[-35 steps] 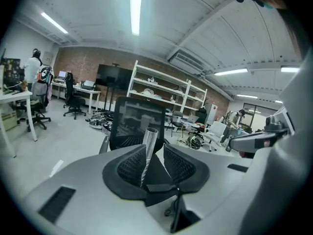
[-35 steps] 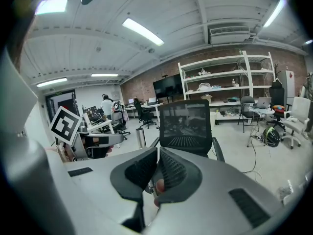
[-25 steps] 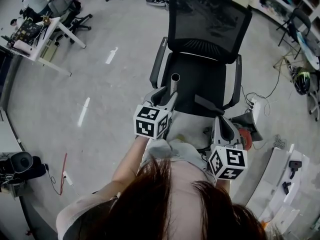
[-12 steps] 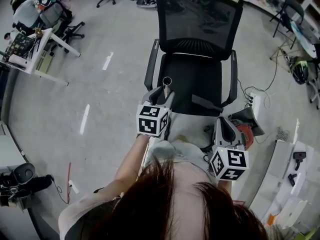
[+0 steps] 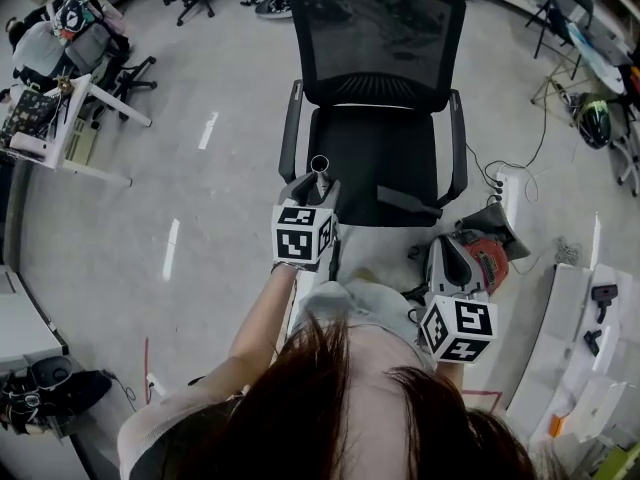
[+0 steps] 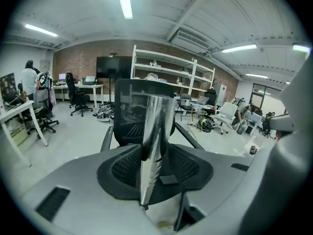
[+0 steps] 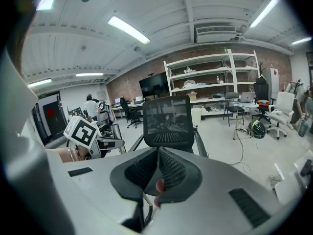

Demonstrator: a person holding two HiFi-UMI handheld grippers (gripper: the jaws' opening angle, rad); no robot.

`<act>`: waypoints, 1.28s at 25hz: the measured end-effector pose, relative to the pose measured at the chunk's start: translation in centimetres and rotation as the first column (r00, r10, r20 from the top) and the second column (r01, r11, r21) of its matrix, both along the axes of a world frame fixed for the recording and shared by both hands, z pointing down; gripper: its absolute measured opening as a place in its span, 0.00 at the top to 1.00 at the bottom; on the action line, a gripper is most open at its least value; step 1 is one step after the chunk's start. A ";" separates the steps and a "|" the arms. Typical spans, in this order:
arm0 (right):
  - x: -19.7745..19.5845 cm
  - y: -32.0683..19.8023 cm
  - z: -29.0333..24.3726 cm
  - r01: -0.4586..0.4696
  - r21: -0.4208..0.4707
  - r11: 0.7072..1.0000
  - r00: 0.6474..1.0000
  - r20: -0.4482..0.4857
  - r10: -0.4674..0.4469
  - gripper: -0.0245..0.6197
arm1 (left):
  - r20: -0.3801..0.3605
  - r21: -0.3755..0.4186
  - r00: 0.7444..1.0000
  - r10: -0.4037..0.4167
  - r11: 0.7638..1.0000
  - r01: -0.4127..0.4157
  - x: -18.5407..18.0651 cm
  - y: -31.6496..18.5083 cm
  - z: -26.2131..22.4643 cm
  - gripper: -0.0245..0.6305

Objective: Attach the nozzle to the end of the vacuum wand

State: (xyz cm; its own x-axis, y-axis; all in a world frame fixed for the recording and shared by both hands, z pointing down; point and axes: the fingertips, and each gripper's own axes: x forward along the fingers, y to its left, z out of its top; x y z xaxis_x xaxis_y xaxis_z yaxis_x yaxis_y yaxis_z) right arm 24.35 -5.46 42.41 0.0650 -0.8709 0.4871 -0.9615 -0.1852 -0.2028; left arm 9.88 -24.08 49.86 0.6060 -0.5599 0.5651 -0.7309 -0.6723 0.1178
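The chrome vacuum wand (image 5: 320, 166) stands up in front of the black office chair (image 5: 375, 78), open end upward. My left gripper (image 5: 312, 186) is around it. Its jaws have just been opening, and the wand (image 6: 155, 141) now stands between the spread pads, which look slack on it. A dark grey nozzle piece (image 5: 404, 201) lies on the chair seat. To the right, my right gripper (image 5: 455, 256) is shut beside the red vacuum body (image 5: 487, 252). A small reddish spot shows behind its closed pads (image 7: 168, 173).
The chair's armrests (image 5: 290, 128) flank the seat. A white power strip and cables (image 5: 505, 183) lie on the floor to the right. White shelving (image 5: 590, 348) stands at lower right, and desks with a seated person (image 5: 45, 48) at upper left.
The view has swung, so the chair sits further left in the picture. Both grippers have sunk slightly toward the chair's front edge, with the wand still between the left jaws.
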 end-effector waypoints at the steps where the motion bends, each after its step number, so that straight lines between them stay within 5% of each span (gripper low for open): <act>1: 0.2 0.2 0.1 -0.007 -0.002 1.000 1.000 0.001 0.007 0.92 | 0.009 0.001 1.000 0.001 1.000 -0.001 0.1 -0.1 0.2 0.71; 15: 0.9 1.4 0.9 -0.019 -0.013 1.000 1.000 -0.021 0.019 0.92 | 0.098 0.020 0.995 0.001 1.000 -0.003 1.2 -1.3 1.9 0.71; 32: 1.7 1.0 5.8 0.062 -0.070 0.996 0.998 -0.009 -0.063 0.92 | 0.106 0.049 0.994 0.013 0.999 -0.018 1.8 -1.6 2.2 0.72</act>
